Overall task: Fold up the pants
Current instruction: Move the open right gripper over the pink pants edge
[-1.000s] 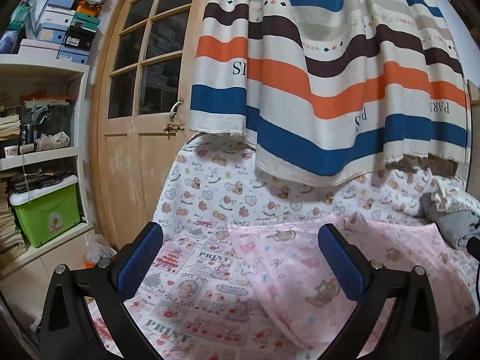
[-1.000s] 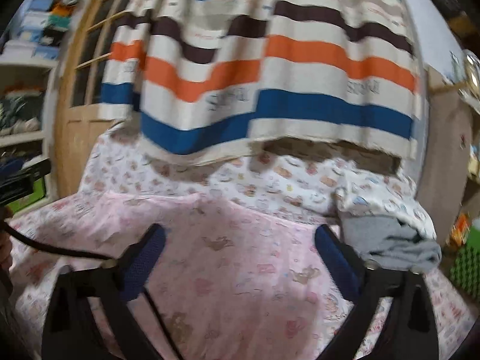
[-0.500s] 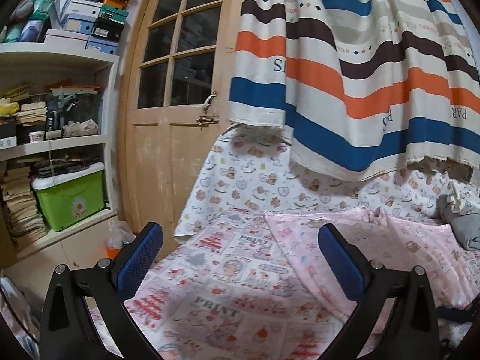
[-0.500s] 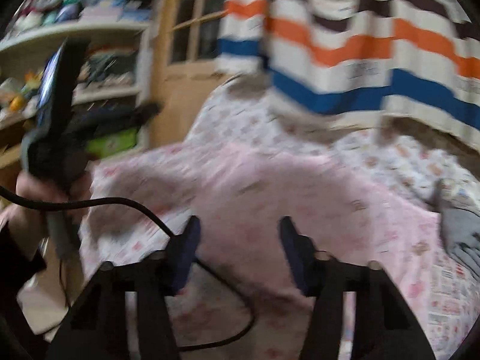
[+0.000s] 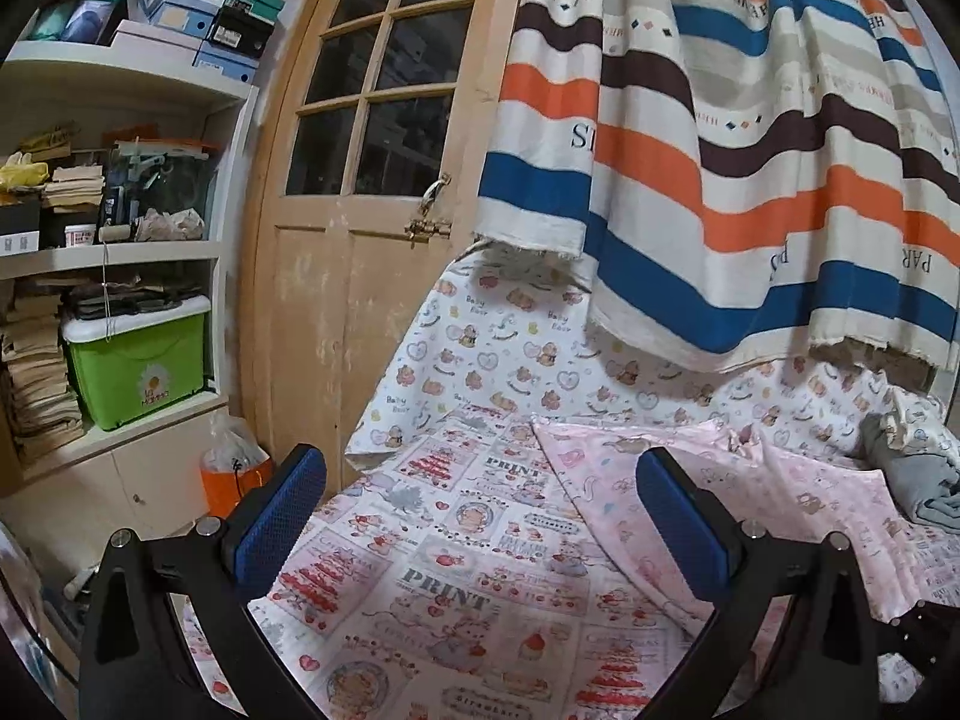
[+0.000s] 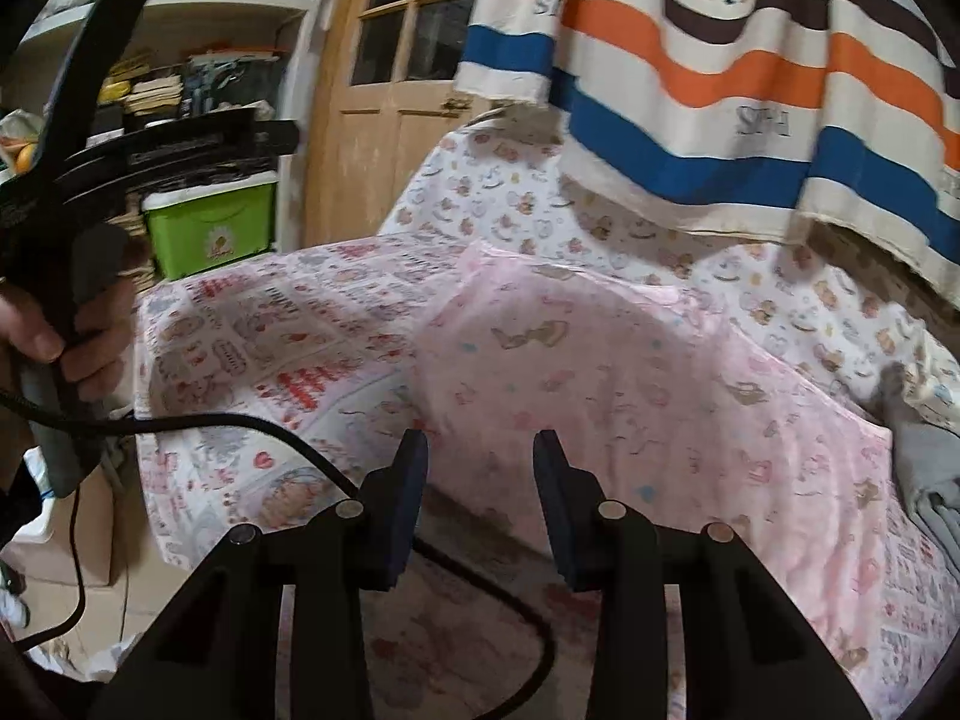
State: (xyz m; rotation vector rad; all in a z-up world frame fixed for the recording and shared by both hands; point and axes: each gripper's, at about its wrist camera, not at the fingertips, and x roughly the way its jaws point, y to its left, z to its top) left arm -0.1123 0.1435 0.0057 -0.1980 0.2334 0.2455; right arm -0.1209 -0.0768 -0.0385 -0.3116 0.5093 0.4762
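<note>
Right gripper [image 6: 480, 468] narrower than a second ago, jaws closing, dropped to the pink pants [image 6: 630, 372] near edge, nothing pinched yet. Left gripper [image 5: 480, 510] spread, empty, shifted left over the printed sheet [image 5: 456, 588]. Pants lie flat on bed; striped curtain [image 5: 750, 150], wooden door [image 5: 360, 210] behind.

We see the left gripper [image 5: 480, 516] with jaws wide apart and nothing between them, above a printed bedsheet [image 5: 456, 588]. Pink patterned pants [image 5: 798, 504] lie spread to its right. A striped curtain [image 5: 750, 168] hangs behind, beside a wooden door [image 5: 360, 276].
</note>
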